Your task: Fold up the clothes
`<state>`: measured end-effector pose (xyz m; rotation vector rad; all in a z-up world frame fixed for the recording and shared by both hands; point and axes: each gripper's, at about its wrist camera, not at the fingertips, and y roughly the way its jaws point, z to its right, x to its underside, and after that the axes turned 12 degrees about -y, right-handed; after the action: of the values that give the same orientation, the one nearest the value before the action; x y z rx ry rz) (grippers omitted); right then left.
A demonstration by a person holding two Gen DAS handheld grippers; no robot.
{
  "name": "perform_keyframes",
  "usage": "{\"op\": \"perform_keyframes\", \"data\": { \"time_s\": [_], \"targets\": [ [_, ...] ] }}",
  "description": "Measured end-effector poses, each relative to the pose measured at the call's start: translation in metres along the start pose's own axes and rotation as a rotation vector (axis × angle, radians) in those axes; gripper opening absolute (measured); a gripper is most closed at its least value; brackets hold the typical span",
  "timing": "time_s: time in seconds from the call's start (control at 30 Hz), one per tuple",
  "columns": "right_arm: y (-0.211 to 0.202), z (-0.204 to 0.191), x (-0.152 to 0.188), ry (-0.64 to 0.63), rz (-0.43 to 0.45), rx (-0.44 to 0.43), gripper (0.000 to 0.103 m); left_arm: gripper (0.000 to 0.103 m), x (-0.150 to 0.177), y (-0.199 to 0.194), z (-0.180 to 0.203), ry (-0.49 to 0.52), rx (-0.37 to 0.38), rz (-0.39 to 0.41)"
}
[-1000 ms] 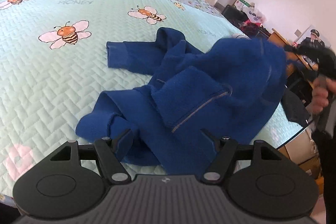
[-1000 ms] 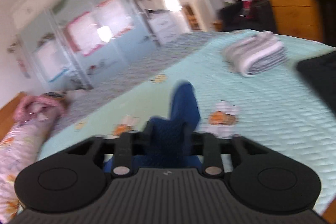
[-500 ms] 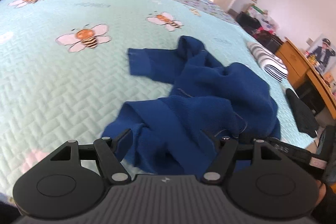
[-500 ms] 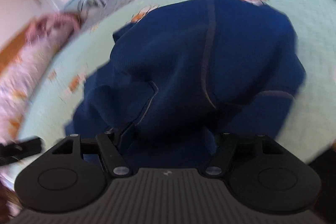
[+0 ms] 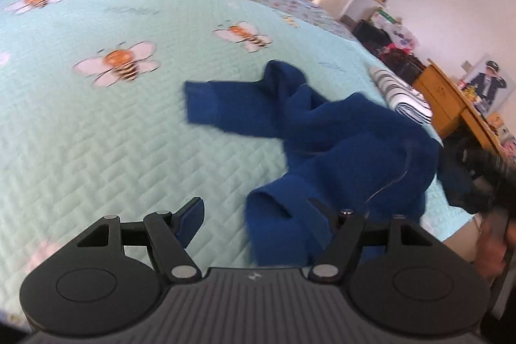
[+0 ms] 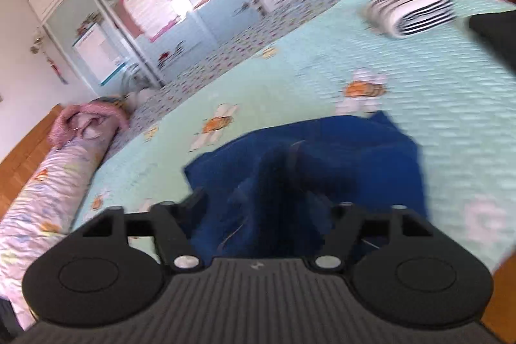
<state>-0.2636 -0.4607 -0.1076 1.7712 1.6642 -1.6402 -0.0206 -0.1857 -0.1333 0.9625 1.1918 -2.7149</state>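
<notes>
1. Since a second ago the blue garment (image 5: 342, 144) has dropped from the right claw's lift and now lies crumpled on the bed, and the left wrist view has shifted so that more bare quilt shows at the left of the heap.
2. Largest is the bed (image 5: 96, 131), covered by a mint quilt with a bee print; every place below is given from this bed.
3. Along the bed's far side, in the right wrist view, stands a mirrored wardrobe (image 6: 135, 8), and a rolled floral quilt (image 6: 42, 202) lies at the bed's left end.
4. Beyond the bed's right edge is a wooden bench (image 5: 451, 105).
5. On the bed, toward its near right part, the blue garment lies in a loose heap, one sleeve stretched flat toward the bed's middle.
6. Farther along the bed's right edge lies a folded striped garment (image 5: 400, 92), and a dark cloth (image 5: 458, 182) lies at that edge just beside the blue heap.
7. Left claw (image 5: 258, 215) hovers over the bed's near edge with jaws wide; a fold of the blue garment lies between them toward the right finger, unpinched.
8. Right claw (image 6: 267, 208) has its jaws opening, with blue cloth between them; the blur hides any contact.
</notes>
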Motion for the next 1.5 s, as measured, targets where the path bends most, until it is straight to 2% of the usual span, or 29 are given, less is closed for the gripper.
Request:
{"op": "perform_keyframes", "data": {
  "time_s": [0.13, 0.3, 0.37, 0.47, 0.63, 0.7, 0.73, 0.8, 0.83, 0.87, 0.9, 0.93, 0.97, 1.07, 1.2, 1.37, 1.43, 1.47, 1.5],
  "targets": [
    [-0.006, 0.021, 0.023, 0.072, -0.01, 0.009, 0.07, 0.071, -0.027, 0.03, 0.038, 0.115, 0.036, -0.024],
    [-0.008, 0.034, 0.016, 0.111, 0.053, 0.024, 0.071, 0.072, -0.065, 0.092, 0.092, 0.285, 0.051, -0.089],
    [-0.01, 0.044, 0.011, 0.117, 0.091, 0.042, 0.082, 0.072, -0.08, 0.126, 0.104, 0.309, 0.022, -0.142],
    [0.004, 0.07, 0.0, 0.13, 0.116, 0.104, 0.085, 0.072, -0.099, 0.179, 0.107, 0.31, -0.045, -0.219],
    [0.063, 0.13, -0.017, 0.253, 0.028, 0.147, 0.085, 0.074, -0.124, 0.261, 0.098, 0.201, -0.143, -0.345],
    [0.096, 0.145, -0.021, 0.305, -0.047, 0.135, 0.085, 0.084, -0.122, 0.28, 0.104, 0.205, -0.171, -0.353],
    [0.111, 0.149, -0.022, 0.326, -0.084, 0.115, 0.085, 0.095, -0.119, 0.287, 0.108, 0.217, -0.186, -0.344],
    [0.141, 0.145, -0.017, 0.336, -0.164, 0.057, 0.086, 0.097, -0.112, 0.291, 0.118, 0.271, -0.203, -0.288],
    [0.148, 0.136, -0.016, 0.296, -0.173, 0.078, 0.086, 0.09, -0.11, 0.286, 0.119, 0.286, -0.188, -0.258],
    [0.151, 0.125, -0.016, 0.235, -0.171, 0.108, 0.082, 0.071, -0.107, 0.279, 0.119, 0.299, -0.167, -0.228],
    [0.152, 0.114, -0.017, 0.193, -0.171, 0.107, 0.071, 0.057, -0.105, 0.272, 0.12, 0.311, -0.147, -0.198],
    [0.15, 0.109, -0.017, 0.189, -0.168, 0.079, 0.037, 0.019, -0.105, 0.262, 0.118, 0.302, -0.142, -0.171],
    [0.145, 0.107, -0.017, 0.2, -0.155, 0.055, 0.026, 0.02, -0.106, 0.249, 0.114, 0.294, -0.13, -0.137],
    [0.113, 0.089, -0.024, 0.139, -0.06, 0.064, 0.016, 0.019, -0.105, 0.195, 0.103, 0.295, -0.095, 0.012],
    [0.054, 0.052, -0.039, 0.042, 0.108, 0.054, 0.013, 0.019, -0.107, 0.093, 0.09, 0.261, -0.038, 0.256],
    [0.003, -0.005, -0.067, -0.046, 0.311, 0.008, 0.012, 0.019, -0.108, -0.033, 0.096, 0.309, -0.035, 0.568],
    [-0.005, -0.028, -0.074, -0.075, 0.376, -0.025, 0.012, 0.02, -0.103, -0.067, 0.097, 0.331, -0.061, 0.682],
    [-0.003, -0.04, -0.076, -0.091, 0.389, -0.05, 0.016, 0.023, -0.099, -0.082, 0.095, 0.338, -0.088, 0.736],
    [0.002, -0.049, -0.077, -0.1, 0.376, -0.073, 0.02, 0.026, -0.098, -0.087, 0.088, 0.318, -0.118, 0.741]
  ]
}}
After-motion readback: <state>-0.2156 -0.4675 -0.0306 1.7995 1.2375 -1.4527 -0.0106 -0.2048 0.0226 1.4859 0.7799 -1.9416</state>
